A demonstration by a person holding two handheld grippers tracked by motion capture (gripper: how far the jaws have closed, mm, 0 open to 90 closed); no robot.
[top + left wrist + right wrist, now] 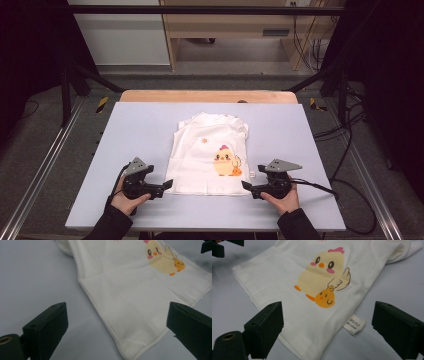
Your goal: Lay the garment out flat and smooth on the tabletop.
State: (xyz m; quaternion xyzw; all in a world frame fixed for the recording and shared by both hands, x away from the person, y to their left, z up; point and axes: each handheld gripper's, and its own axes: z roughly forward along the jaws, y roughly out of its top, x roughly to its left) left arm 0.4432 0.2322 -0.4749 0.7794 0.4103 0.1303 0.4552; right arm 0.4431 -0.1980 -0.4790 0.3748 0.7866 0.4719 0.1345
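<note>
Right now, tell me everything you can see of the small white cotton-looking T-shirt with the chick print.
The small white T-shirt lies flat and face up on the pale lavender table top, neckline away from the person, sleeves folded in, cloth soft and lightly creased. Its print is a yellow chick with a pink comb and a smaller orange chick below it, plus a small orange sun mark higher up. A white size tag sticks out of one side seam. Open black jaws flank each hem corner; nothing grips it.

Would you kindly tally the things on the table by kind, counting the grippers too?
White T-shirt with chick print: 1
Size label sewn at its side seam: 1
Handheld grippers, jaws open, one at each lower corner of the shirt: 2 (left gripper, right gripper)
Total: 4
</note>
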